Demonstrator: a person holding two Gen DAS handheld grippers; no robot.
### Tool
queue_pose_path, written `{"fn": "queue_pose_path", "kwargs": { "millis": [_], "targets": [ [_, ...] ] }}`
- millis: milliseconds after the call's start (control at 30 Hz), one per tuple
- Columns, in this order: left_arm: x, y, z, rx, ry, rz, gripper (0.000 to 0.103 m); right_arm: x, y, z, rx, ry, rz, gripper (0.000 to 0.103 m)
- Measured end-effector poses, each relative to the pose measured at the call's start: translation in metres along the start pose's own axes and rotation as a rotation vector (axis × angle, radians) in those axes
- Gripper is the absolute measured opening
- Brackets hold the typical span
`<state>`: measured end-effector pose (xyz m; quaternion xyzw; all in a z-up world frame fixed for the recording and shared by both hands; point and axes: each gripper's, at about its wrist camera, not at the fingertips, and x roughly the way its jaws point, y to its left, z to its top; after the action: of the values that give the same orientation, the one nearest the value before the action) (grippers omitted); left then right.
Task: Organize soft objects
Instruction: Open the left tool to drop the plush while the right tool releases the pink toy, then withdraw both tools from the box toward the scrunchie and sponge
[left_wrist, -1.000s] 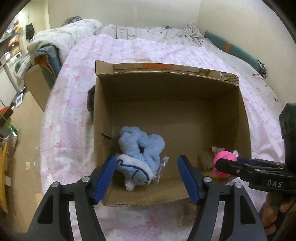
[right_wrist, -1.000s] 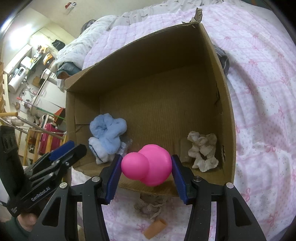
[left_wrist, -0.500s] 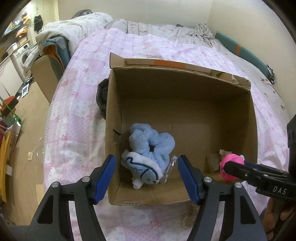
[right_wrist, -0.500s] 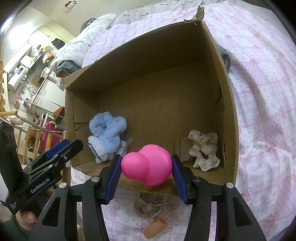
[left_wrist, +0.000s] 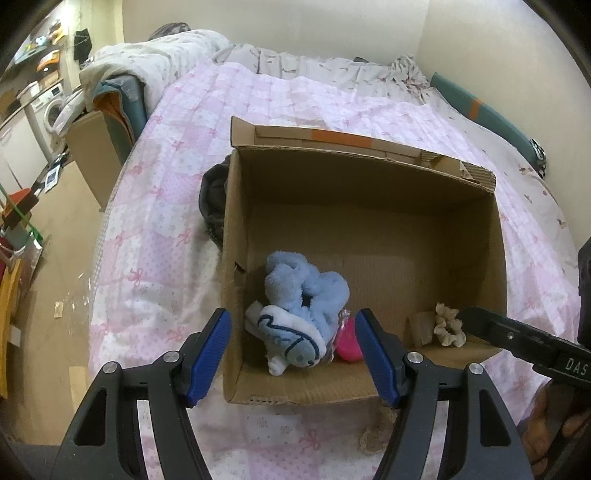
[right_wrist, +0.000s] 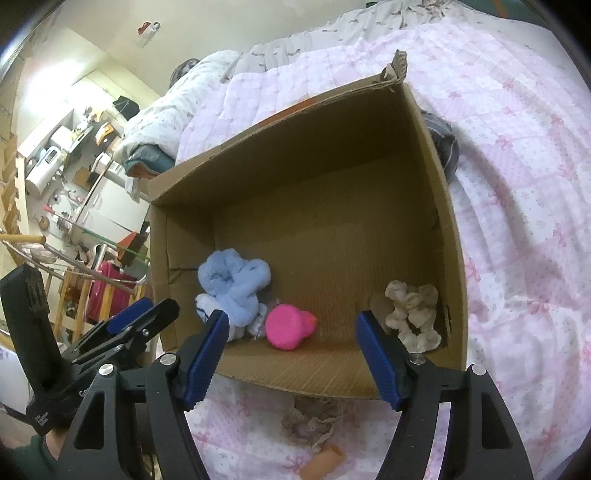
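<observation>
Right wrist view is showing the right gripper (right_wrist: 291, 350) hanging with its blue-padded fingers spread wide and nothing between them, just above the near wall of the cardboard box (right_wrist: 450, 236). Below that wall, on the pink quilt (right_wrist: 517, 184), a lacy beige fabric piece (right_wrist: 314, 417) and a small tan cylinder (right_wrist: 325, 459) are lying outside the box, so by my judgement they are waiting to be collected. Off to the left, the left gripper (left_wrist: 293, 354) is hovering at the box's near left corner, its fingers likewise spread and holding nothing.

Inside the box, near the front wall, a pink rounded soft toy (right_wrist: 290, 326) is resting on the cardboard floor, free of any gripper, just beside a light blue plush bundle (right_wrist: 232, 284) with a white patch carrying dark blue stitching (left_wrist: 286, 334). In the near right corner, a cream scrunchie (right_wrist: 413, 314) is sitting against the side wall. The rest of the floor, toward the far wall, is bare.

Beyond the box, a dark grey fabric item (left_wrist: 212, 201) is lying on the quilt, touching the box's outer wall; it is probably awaiting sorting too. Three soft things seem stowed, with roughly as many left outside.
</observation>
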<state>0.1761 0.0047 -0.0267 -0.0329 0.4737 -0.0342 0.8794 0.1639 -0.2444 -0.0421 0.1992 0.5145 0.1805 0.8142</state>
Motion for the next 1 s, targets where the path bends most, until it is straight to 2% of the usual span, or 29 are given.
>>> {"fn": "queue_pose_path", "kwargs": {
  "millis": [533,767,867,1000],
  "targets": [
    [-0.033,0.007,-0.014,0.006,-0.046,0.035,0.067,-0.022,0.001,-0.014,0.005,-0.024,-0.019,0.076],
    [-0.037,0.013,-0.032,-0.051,-0.006,0.024,0.067,-0.034,-0.006,-0.031,0.049,-0.02,-0.019,0.076],
    [-0.037,0.009,-0.039,-0.045,0.009,0.01,0.067,-0.036,-0.012,-0.04,0.091,-0.007,0.016,0.076],
    [-0.042,0.007,-0.046,-0.04,0.008,0.007,0.067,-0.039,-0.015,-0.05,0.104,0.006,0.008,0.076]
  ]
}}
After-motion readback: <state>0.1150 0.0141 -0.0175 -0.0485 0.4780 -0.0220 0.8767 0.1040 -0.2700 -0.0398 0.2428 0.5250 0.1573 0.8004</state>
